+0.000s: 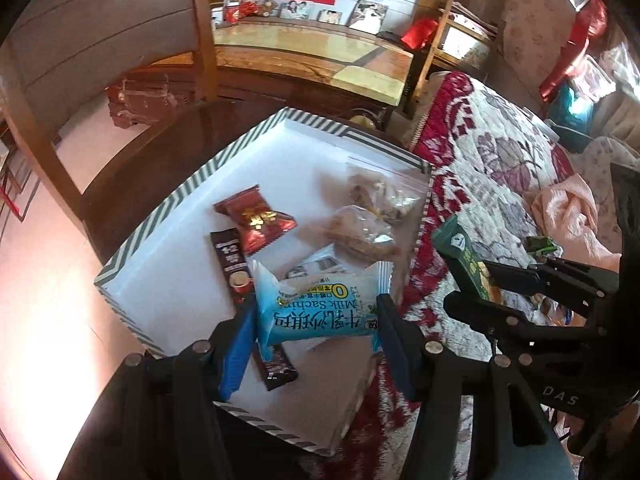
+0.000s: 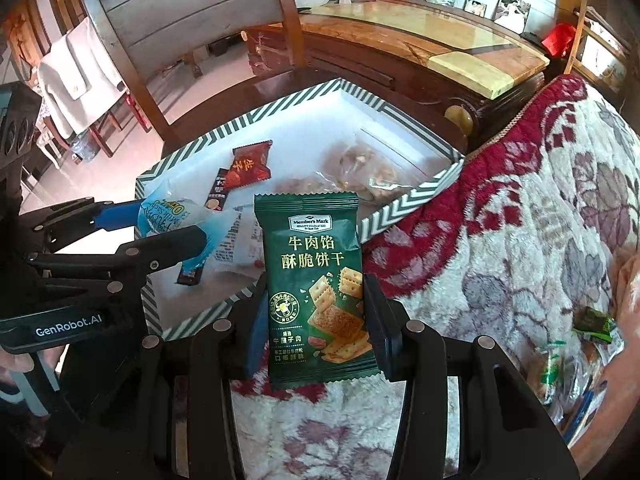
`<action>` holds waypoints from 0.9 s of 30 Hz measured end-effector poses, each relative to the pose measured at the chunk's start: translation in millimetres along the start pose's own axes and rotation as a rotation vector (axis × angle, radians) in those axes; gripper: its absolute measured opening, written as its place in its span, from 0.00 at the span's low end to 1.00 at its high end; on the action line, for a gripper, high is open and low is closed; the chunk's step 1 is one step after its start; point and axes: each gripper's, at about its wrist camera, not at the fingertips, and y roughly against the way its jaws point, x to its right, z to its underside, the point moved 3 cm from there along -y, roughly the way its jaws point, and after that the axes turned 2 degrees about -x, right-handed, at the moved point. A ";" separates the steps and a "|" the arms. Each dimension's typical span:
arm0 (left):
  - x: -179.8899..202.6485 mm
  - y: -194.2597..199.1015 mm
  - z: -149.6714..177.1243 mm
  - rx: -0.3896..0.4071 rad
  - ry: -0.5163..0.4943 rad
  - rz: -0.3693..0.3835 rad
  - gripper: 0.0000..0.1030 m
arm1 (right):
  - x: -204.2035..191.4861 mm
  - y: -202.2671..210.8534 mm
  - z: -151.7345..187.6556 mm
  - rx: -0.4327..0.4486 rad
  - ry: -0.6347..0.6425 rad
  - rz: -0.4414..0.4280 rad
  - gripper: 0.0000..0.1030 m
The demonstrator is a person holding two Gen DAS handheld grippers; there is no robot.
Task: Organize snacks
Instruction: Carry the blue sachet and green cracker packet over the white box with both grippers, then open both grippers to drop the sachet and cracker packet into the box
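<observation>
Left wrist view: both hand-held grippers pinching snacks at striped box [image 1: 136,236].
Left hand-held gripper [image 1: 316,320] clamped on blue milk packet [image 1: 320,312] over box holding red candy [image 1: 256,220], brown stick sachet [image 1: 232,264], clear nut bags [image 1: 372,216]; right hand-held gripper [image 2: 316,312] gripping upright green cracker packet [image 2: 316,284] above floral blanket [image 2: 520,220].

"Member's Mark" on green cracker packet [image 2: 316,296], "Milk Sachima" on blue packet [image 1: 320,312], "GenRobot.AI" on left tongs [image 2: 172,236]

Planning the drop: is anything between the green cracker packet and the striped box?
Nothing visible blocks it. The right tool holds the green cracker packet just outside the striped box; only its near wall needs clearing.
</observation>
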 end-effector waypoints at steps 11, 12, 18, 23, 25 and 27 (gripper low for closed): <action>-29.2 -10.0 -0.9 -0.018 0.056 -0.027 0.59 | -13.6 -22.6 -22.4 -0.031 0.023 -0.021 0.41; -31.3 -10.9 -0.8 -0.020 0.061 -0.030 0.59 | -15.3 -25.5 -24.5 -0.035 0.028 -0.022 0.41; -40.4 -16.9 -1.3 -0.031 0.076 -0.042 0.59 | -24.2 -43.8 -36.7 -0.066 0.045 -0.032 0.41; -45.1 -19.6 -1.5 -0.032 0.081 -0.054 0.59 | -30.6 -58.4 -44.2 -0.088 0.057 -0.037 0.41; -47.6 -20.6 -2.2 -0.032 0.083 -0.054 0.59 | -33.3 -64.9 -45.6 -0.101 0.064 -0.035 0.41; -48.5 -22.4 -2.3 -0.035 0.084 -0.061 0.59 | -34.2 -70.4 -46.4 -0.109 0.064 -0.029 0.41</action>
